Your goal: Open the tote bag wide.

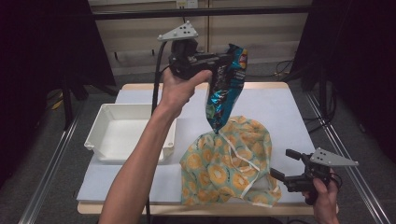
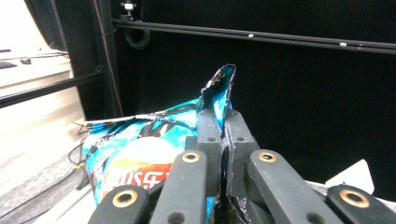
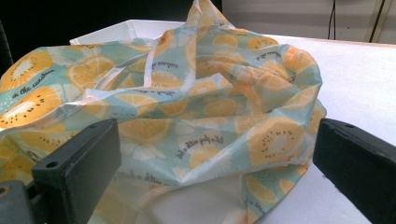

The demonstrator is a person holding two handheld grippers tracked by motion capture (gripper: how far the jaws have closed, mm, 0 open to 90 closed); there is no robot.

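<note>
A shiny blue snack bag (image 1: 226, 86) hangs in the air above the table, its lower tip touching a fruit-print cloth bag (image 1: 231, 161). My left gripper (image 1: 223, 59) is shut on the snack bag's upper edge; in the left gripper view the jaws pinch the torn foil (image 2: 223, 95), with the blue bag (image 2: 140, 154) to their left. The cloth bag, pale green with orange slices, lies crumpled on the white table. My right gripper (image 1: 286, 165) stands open at the cloth bag's right edge near the table front. In the right gripper view the cloth bag (image 3: 187, 112) lies just beyond the wide-apart jaws.
A white plastic tray (image 1: 109, 135) sits on the table's left half, behind my left forearm. The table (image 1: 275, 112) has bare white surface at the back right. Dark curtains and metal rails flank both sides.
</note>
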